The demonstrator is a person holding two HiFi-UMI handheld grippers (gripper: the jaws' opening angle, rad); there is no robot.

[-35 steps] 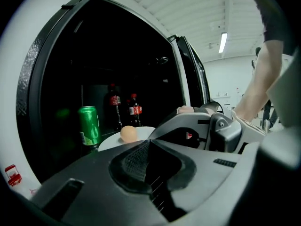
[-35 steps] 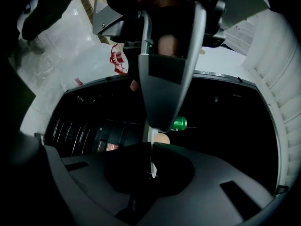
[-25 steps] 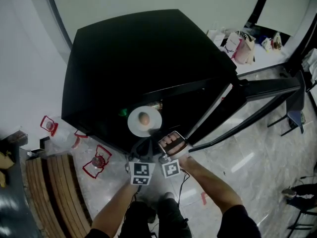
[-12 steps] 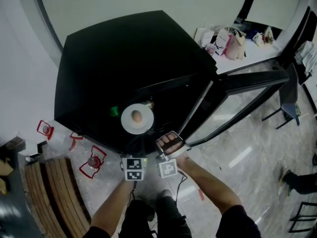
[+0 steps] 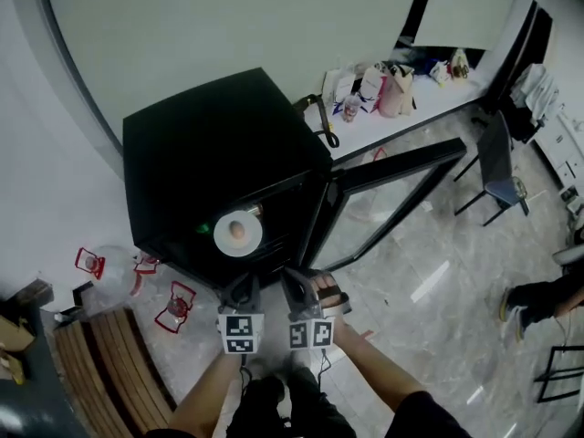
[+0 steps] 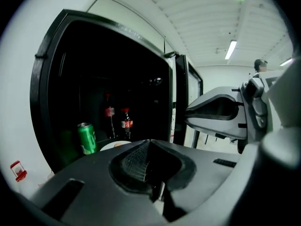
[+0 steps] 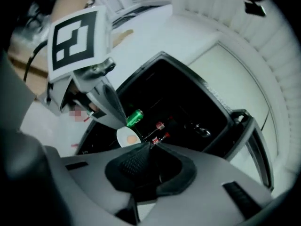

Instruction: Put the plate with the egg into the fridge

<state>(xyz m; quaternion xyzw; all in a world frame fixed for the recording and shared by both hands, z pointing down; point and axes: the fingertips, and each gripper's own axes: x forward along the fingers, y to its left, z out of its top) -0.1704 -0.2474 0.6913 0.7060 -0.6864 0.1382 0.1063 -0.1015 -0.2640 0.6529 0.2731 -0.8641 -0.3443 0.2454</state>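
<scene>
The white plate (image 5: 237, 233) with a brown egg (image 5: 236, 230) on it rests on a shelf inside the open black fridge (image 5: 219, 144). Beside it stand a green can (image 6: 87, 138) and two cola bottles (image 6: 126, 123). My left gripper (image 5: 245, 286) hangs in front of the fridge opening, shut and empty. Just to its right, my right gripper (image 5: 294, 283) is shut too, with nothing between its jaws. The right gripper view shows the plate (image 7: 129, 137) past its closed tips (image 7: 151, 144), and the left gripper's marker cube (image 7: 77, 39). The left gripper view shows only the plate's rim (image 6: 113, 145).
The fridge's glass door (image 5: 392, 194) stands swung open to the right. Red wire-framed objects (image 5: 178, 304) sit on the floor at the left beside a wooden bench (image 5: 100, 372). A white counter with bags (image 5: 392, 89), a chair (image 5: 502, 190) and a seated person's legs (image 5: 538, 299) are on the right.
Both grippers have drawn back from the plate and risen, and the fridge now looks farther off. The right gripper has rolled. The plate stays on the shelf.
</scene>
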